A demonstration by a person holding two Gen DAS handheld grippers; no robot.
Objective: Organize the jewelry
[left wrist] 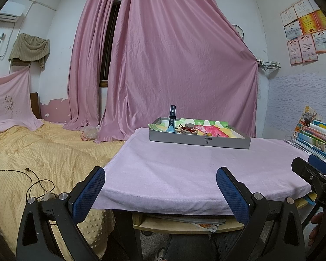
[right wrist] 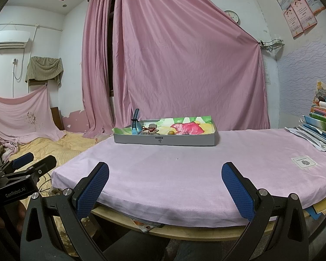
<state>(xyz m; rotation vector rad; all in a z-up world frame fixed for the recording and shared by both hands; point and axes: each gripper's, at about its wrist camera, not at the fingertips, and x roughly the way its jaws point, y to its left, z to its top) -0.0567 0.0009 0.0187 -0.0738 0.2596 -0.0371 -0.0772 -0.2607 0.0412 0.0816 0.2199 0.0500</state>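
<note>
A shallow grey box (left wrist: 197, 140) (right wrist: 165, 141) lined with bright patterned paper stands at the far side of the table. Inside it at the left, a blue watch band (left wrist: 171, 119) (right wrist: 135, 121) sticks up, next to a red-corded bracelet (left wrist: 188, 129) (right wrist: 151, 128) and a small yellow bead (left wrist: 208, 134) (right wrist: 171, 132). My left gripper (left wrist: 160, 192) hovers open and empty at the table's near edge. My right gripper (right wrist: 165, 188) is also open and empty, low over the near edge. Each gripper shows at the side of the other's view.
A pink cloth (right wrist: 184, 165) covers the table. Stacked books (right wrist: 323, 117) and papers crowd its right end. A bed with a yellow quilt (left wrist: 43, 148) and a dark cable (left wrist: 37, 182) lies left. Pink curtains hang behind. A person's legs show under the table.
</note>
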